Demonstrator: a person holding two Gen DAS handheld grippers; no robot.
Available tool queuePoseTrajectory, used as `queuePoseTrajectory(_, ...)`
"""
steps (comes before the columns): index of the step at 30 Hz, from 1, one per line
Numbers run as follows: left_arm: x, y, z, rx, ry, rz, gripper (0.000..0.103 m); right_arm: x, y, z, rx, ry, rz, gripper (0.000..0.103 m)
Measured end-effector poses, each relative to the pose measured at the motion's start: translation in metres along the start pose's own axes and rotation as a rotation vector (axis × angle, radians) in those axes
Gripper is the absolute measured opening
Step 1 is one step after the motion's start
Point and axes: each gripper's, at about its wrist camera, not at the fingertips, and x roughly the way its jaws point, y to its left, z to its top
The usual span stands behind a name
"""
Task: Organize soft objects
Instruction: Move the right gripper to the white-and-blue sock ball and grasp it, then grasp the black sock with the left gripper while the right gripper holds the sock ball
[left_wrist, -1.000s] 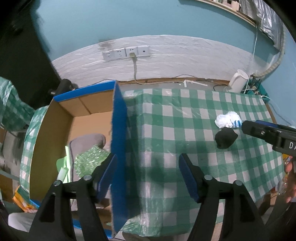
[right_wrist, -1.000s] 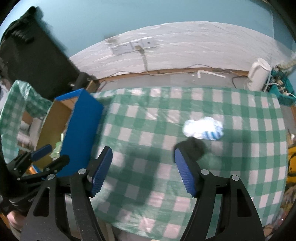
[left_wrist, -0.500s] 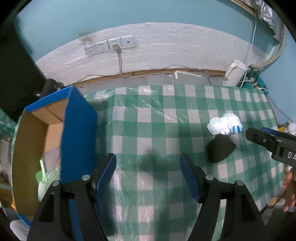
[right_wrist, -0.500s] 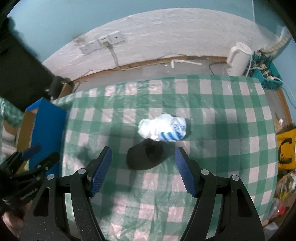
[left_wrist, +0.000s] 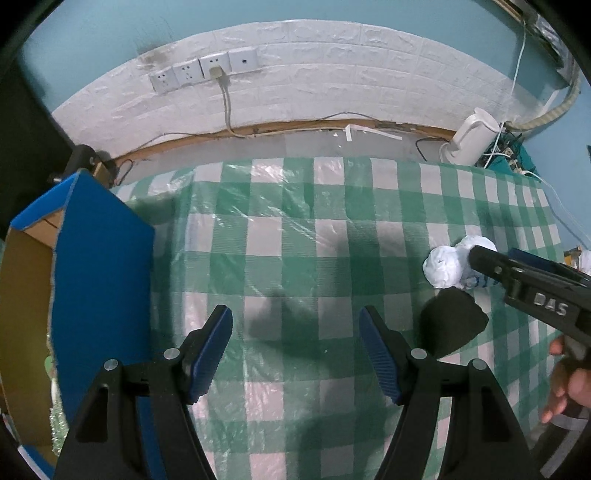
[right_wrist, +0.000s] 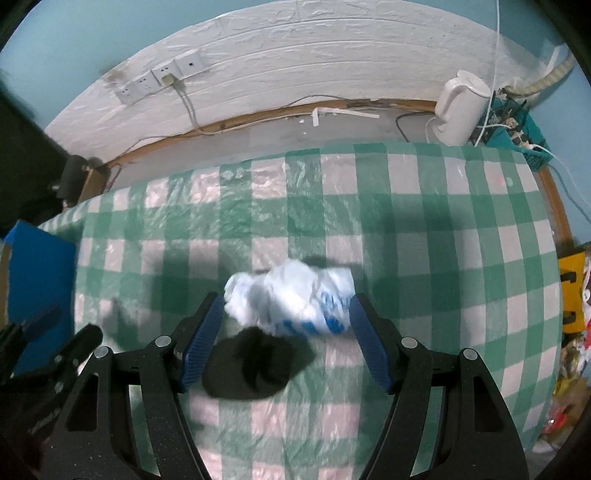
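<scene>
A crumpled white and blue soft bundle (right_wrist: 295, 299) lies on the green checked tablecloth (right_wrist: 424, 258). A black soft lump (right_wrist: 255, 365) touches its near side. My right gripper (right_wrist: 286, 301) points steeply down, open, with a blue pad on each side of the white bundle. I cannot tell whether the pads touch it. In the left wrist view the white bundle (left_wrist: 445, 266) and black lump (left_wrist: 450, 325) lie far right, with the right gripper (left_wrist: 495, 254) over them. My left gripper (left_wrist: 295, 325) is open above bare cloth with nothing in it.
An open blue cardboard box (left_wrist: 99, 277) stands at the table's left end, with green items inside. Beyond the far table edge are floor, a white kettle (right_wrist: 458, 110), cables and wall sockets (left_wrist: 207, 70). A hand (left_wrist: 565, 380) holds the right gripper. A yellow bag (right_wrist: 570, 288) sits at the right.
Both grippers moved right across the table and came lower. The right one dropped until the white bundle lies between its fingers. The box slid to the left edge of view.
</scene>
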Motion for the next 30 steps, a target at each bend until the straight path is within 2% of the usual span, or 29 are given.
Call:
queuePoseTrajectory(8,0.013,-0.01,0.003,0.035,0.022,-0.015,0.072,0.027,0.012,0.0,-0.086,0.006,-0.078,0.073)
queuePoseTrajectory(14,0.022,-0.017,0.001,0.047,0.048,-0.025,0.072,0.031,0.013,0.002,-0.112,-0.001,-0.081,0.073)
queuePoseTrajectory(22,0.018,-0.025,-0.001,0.068,0.049,-0.034,0.072,0.027,-0.002,-0.004,-0.092,0.018,-0.051,0.051)
queuePoseTrajectory(24,0.017,-0.027,-0.001,0.067,0.047,-0.046,0.074,0.023,-0.007,-0.007,-0.085,0.015,-0.054,0.048)
queuePoseTrajectory(26,0.015,-0.031,0.0,0.068,0.046,-0.063,0.08,0.016,-0.016,-0.011,-0.06,0.004,-0.051,0.047)
queuePoseTrajectory(30,0.01,-0.039,0.0,0.062,0.034,-0.104,0.082,-0.003,-0.038,-0.018,0.003,-0.032,-0.049,0.047)
